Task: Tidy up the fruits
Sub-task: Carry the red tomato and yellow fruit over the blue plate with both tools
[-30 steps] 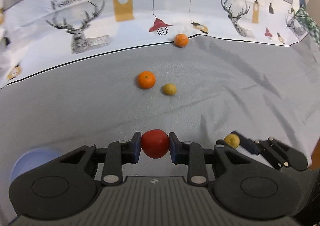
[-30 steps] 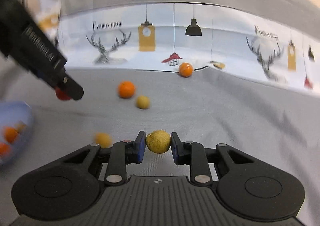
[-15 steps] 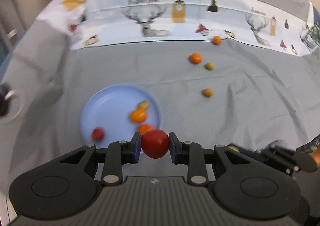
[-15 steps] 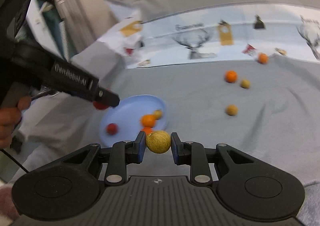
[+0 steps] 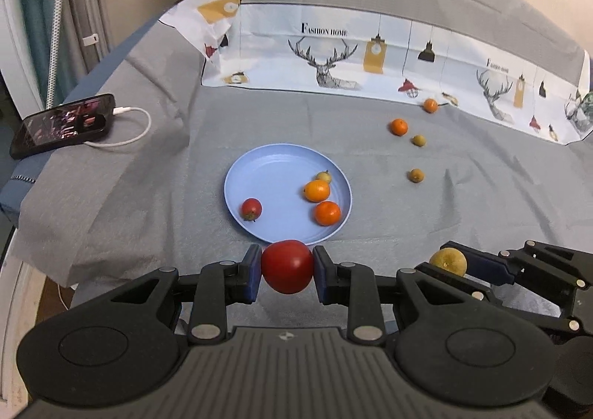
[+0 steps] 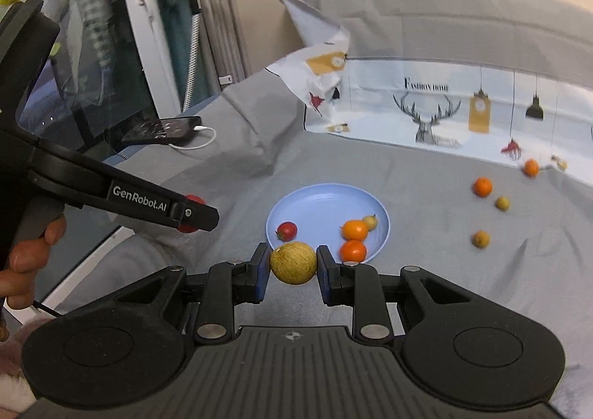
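Note:
My left gripper (image 5: 287, 272) is shut on a red tomato (image 5: 287, 266), held just short of the near rim of the blue plate (image 5: 267, 167). My right gripper (image 6: 292, 265) is shut on a yellow-green round fruit (image 6: 292, 262), held near the plate (image 6: 315, 204) front edge. The plate holds a small red fruit (image 5: 251, 209), two oranges (image 5: 317, 190) (image 5: 327, 213) and a small yellow fruit (image 5: 323, 176). The right gripper with its fruit (image 5: 447, 262) shows at the lower right of the left wrist view. The left gripper (image 6: 191, 213) shows at the left of the right wrist view.
Loose on the grey cloth to the plate's far right lie two oranges (image 5: 398, 127) (image 5: 430, 105) and two small yellow-green fruits (image 5: 418, 140) (image 5: 416, 175). A phone (image 5: 63, 124) on a white cable lies at the left edge. A printed deer cloth (image 5: 333, 59) lines the back.
Both grippers have swung left and pulled back with their fruits, so the blue plate has come into full view ahead of them. Both stay shut on their fruit.

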The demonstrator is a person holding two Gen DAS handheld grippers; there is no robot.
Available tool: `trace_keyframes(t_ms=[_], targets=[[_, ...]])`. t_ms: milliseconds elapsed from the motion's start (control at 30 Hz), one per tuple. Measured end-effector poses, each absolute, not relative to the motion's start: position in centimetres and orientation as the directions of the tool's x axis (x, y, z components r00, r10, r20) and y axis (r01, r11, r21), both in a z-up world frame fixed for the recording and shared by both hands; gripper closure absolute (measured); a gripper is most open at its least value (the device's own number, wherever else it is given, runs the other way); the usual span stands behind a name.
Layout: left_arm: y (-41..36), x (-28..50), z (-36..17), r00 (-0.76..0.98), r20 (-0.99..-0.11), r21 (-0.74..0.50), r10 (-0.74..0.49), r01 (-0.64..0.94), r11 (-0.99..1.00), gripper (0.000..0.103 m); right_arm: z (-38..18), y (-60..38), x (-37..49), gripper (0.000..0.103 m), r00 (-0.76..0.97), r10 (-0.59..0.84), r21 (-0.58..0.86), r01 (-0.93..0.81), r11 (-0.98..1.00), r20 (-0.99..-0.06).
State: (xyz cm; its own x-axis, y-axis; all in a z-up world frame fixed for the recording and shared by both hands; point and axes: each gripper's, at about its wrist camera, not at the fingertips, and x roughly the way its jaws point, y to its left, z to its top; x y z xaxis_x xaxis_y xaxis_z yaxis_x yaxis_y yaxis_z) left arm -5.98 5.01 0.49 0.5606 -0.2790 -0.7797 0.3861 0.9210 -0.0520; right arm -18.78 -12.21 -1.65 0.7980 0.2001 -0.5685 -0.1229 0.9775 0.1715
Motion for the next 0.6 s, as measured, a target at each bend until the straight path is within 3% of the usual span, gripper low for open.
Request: trace_keyframes(t_ms=[600], targets=[[6.6,-7.7,1.1,0.590,-0.741,-0.093,-0.320,0.382,0.919,0.071,-0.9,-10.3,-20.0,0.075,0.811,0.160,0.095,-0.128,0.987,-0.563]])
